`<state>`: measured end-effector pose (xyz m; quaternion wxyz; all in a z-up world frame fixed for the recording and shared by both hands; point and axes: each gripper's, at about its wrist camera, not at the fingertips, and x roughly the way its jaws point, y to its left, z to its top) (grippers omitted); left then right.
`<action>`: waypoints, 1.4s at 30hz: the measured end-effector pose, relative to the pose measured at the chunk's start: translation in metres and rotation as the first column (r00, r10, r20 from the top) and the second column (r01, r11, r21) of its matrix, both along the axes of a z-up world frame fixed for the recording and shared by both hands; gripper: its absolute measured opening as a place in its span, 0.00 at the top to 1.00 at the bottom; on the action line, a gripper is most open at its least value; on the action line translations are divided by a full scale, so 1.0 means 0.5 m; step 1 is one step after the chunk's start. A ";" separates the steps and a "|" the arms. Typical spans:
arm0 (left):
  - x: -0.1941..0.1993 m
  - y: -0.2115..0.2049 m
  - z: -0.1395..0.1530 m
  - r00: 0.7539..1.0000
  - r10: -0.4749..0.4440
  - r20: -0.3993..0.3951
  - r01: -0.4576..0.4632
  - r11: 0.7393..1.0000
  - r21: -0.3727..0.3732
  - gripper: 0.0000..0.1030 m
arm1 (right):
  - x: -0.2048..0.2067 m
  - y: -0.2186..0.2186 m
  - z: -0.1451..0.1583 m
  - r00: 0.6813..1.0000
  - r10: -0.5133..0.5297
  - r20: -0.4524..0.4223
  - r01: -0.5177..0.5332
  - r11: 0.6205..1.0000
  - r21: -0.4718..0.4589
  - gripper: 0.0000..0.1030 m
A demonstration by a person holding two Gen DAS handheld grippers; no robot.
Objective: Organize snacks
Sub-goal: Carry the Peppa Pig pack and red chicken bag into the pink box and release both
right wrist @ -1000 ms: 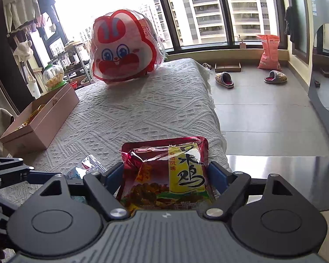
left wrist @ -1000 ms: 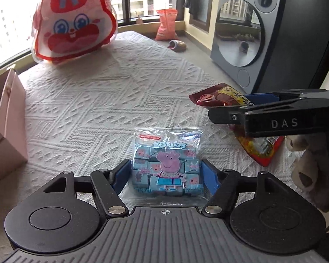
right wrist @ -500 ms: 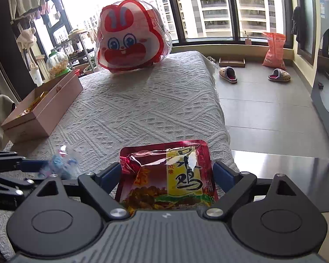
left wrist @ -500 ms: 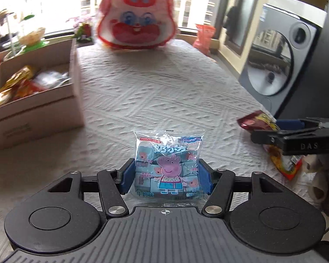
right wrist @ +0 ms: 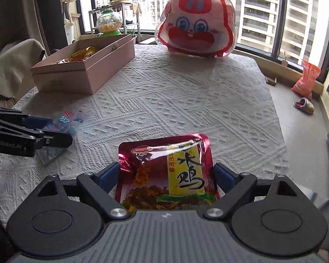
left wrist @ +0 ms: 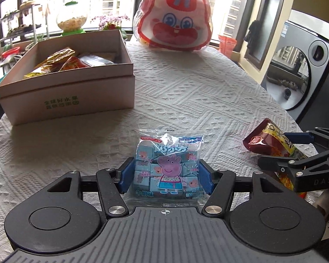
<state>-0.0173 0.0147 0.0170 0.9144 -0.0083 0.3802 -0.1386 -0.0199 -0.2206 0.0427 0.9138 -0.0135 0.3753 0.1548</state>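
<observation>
My left gripper (left wrist: 167, 176) is shut on a blue cartoon-pig candy pack (left wrist: 167, 167), held above the white tablecloth. My right gripper (right wrist: 166, 176) is shut on a red and yellow chicken snack pack (right wrist: 167, 173). Each gripper shows in the other's view: the right gripper with its red pack (left wrist: 274, 144) at the right edge, the left gripper with the blue pack (right wrist: 61, 127) at the left edge. An open pink cardboard box (left wrist: 68, 92) holding several snack packs stands at the far left of the table, and also shows in the right wrist view (right wrist: 85, 70).
A big red and white rabbit-face bag (left wrist: 174, 27) stands at the table's far end. The table (right wrist: 186, 92) drops off at the right to the floor with slippers (right wrist: 304, 105). A grey appliance (left wrist: 300, 65) stands at the right.
Both grippers have swung left with their packs held. The pink box, at the left edge before, now lies ahead-left and closer in both views.
</observation>
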 end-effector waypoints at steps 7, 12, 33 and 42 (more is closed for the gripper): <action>-0.004 0.011 -0.002 1.000 0.000 0.000 0.000 0.999 -0.032 0.36 | -0.005 0.029 -0.006 1.000 -0.002 -0.013 0.001 0.997 -0.078 0.04; -0.006 0.014 0.001 1.000 -0.001 -0.009 0.000 0.999 -0.038 0.36 | 0.015 0.019 0.023 0.996 0.021 -0.090 -0.026 0.998 -0.055 0.23; 0.111 0.219 0.220 0.941 0.206 0.270 -0.154 0.967 -0.201 0.36 | 0.010 0.128 0.302 0.946 0.154 0.285 -0.150 0.988 -0.038 0.33; 0.203 0.313 0.167 0.939 0.233 0.252 -0.127 0.917 -0.377 0.36 | 0.114 0.183 0.298 0.966 0.125 0.225 -0.130 0.991 0.010 0.32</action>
